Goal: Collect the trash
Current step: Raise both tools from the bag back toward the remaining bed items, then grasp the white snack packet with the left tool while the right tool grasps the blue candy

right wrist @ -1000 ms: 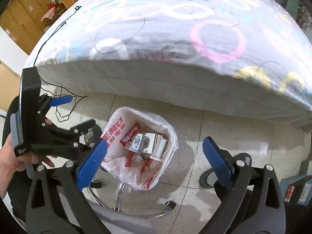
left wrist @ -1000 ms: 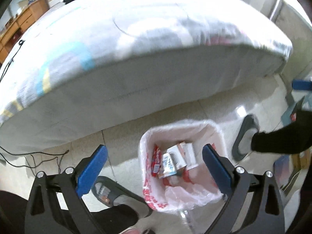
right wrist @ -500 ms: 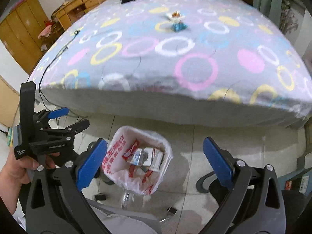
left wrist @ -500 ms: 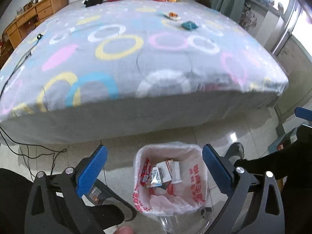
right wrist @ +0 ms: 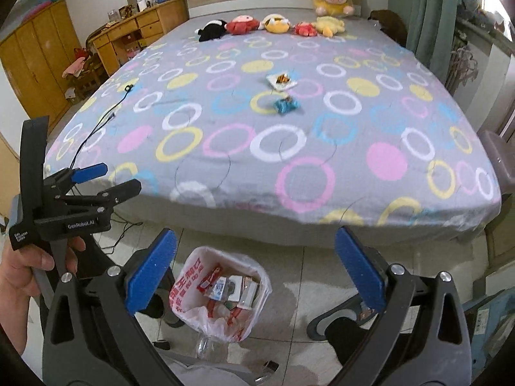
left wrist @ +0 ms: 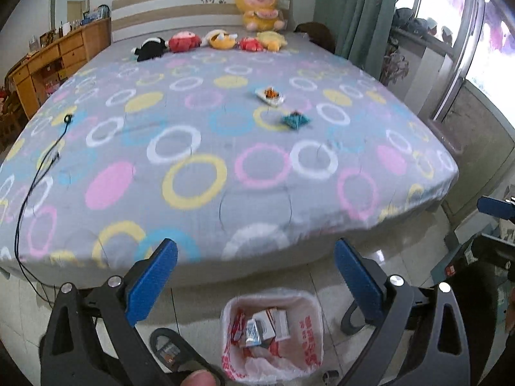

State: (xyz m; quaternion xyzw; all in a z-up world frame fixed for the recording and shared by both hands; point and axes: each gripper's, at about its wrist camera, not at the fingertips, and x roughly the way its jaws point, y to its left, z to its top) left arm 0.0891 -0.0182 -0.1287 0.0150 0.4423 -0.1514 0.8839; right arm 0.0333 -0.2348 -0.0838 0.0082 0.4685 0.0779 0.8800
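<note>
A white bin bag [left wrist: 272, 334] [right wrist: 222, 292] with several wrappers in it stands on the floor at the foot of the bed. On the bed lie a white wrapper with orange print [left wrist: 269, 95] [right wrist: 281, 81] and a crumpled teal wrapper [left wrist: 295, 119] [right wrist: 285, 104] just in front of it. My left gripper [left wrist: 254, 281] is open and empty above the bag; it also shows in the right wrist view [right wrist: 93, 180]. My right gripper [right wrist: 254, 276] is open and empty, over the floor by the bag.
The bed [left wrist: 199, 148] has a grey cover with coloured rings, and plush toys [left wrist: 212, 40] along the headboard. A black cable [left wrist: 38, 173] lies on its left side. A wooden dresser [right wrist: 141, 29] stands left, curtains [left wrist: 354, 9] right. Slippers [right wrist: 341, 318] lie on the floor.
Both grippers tilted up and rose from over the bag, so the whole bed top has come into view. Both stayed open and empty.
</note>
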